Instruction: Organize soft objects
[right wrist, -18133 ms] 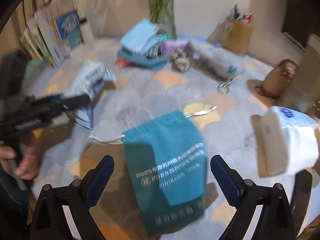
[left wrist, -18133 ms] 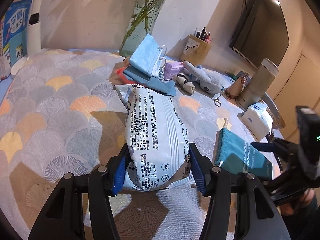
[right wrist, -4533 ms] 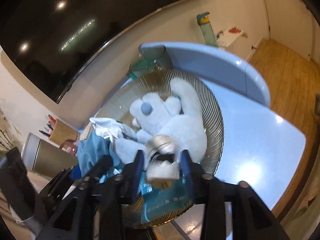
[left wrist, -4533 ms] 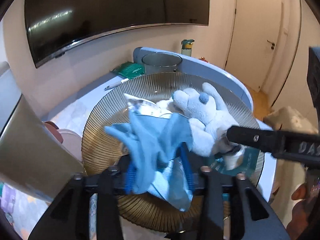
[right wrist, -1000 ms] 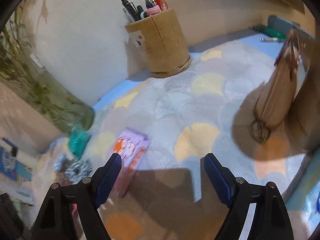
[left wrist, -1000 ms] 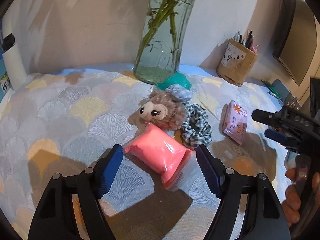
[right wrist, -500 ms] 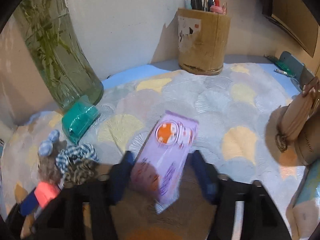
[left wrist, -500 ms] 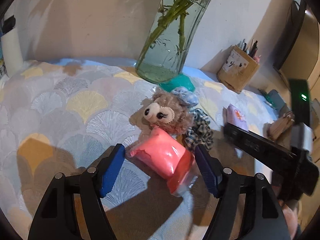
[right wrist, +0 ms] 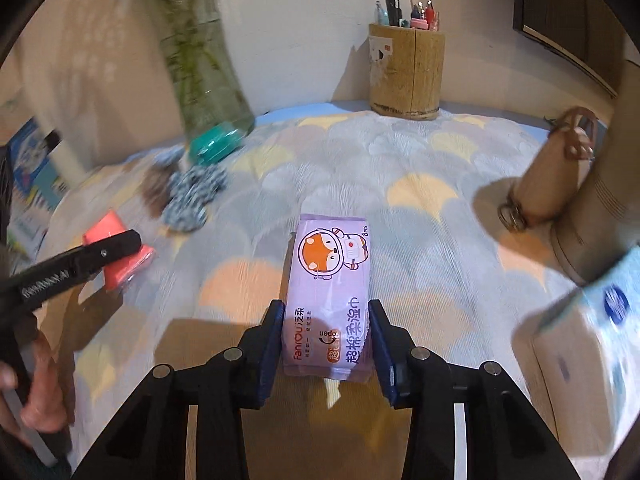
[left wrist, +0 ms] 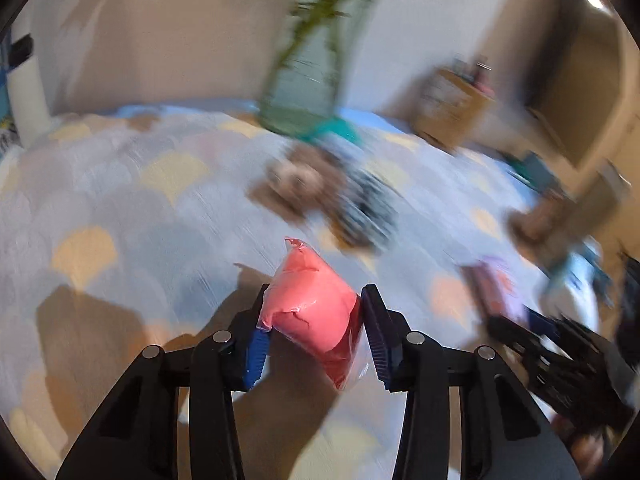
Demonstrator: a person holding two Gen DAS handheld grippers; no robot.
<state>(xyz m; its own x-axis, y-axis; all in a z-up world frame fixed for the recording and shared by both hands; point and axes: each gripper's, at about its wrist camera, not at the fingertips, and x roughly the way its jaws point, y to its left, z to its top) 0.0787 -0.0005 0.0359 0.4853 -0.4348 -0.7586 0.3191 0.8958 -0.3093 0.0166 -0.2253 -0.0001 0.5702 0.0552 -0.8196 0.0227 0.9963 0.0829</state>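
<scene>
Pink soft pack [left wrist: 312, 304] between closing left hand-held gripper [left wrist: 316, 334] jaws; purple wipes pack [right wrist: 330, 300] likewise in right hand-held gripper [right wrist: 326, 346].

Glossy plastic-wrapped pink pack [left wrist: 310, 304], smooth lilac wipes pack [right wrist: 328, 300] — textured cloth tablecloth [right wrist: 420, 184], wooden pen holder [right wrist: 406, 70]

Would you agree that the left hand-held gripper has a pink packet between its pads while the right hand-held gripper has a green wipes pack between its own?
Not quite: the wipes pack between the pads of the right hand-held gripper is purple, not green, as the right wrist view shows. The left hand-held gripper does have the pink packet between its pads. Both pairs of jaws are closing.
</scene>
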